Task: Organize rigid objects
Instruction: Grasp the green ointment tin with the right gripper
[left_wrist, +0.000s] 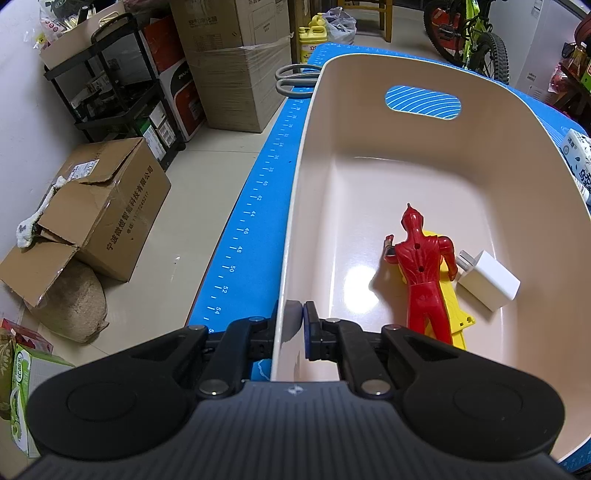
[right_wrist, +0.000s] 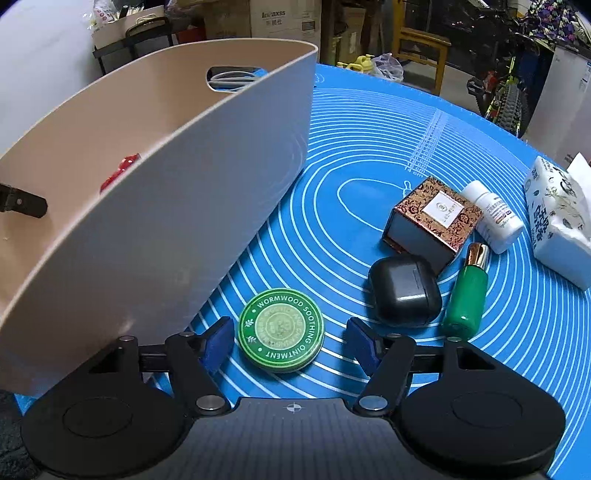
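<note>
Left tongs are pinched tight on the beige bin wall. Right tongs sit wide open around the green ointment tin, not touching it.

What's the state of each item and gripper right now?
Left gripper: shut on beige plastic bin wall.
Right gripper: open, fingers either side of round green ointment tin, not touching.
Red toy figure: lying in bin.
White charger cube: in bin.
Green bottle: lying on blue mat.
Black earbud case: closed.
</note>
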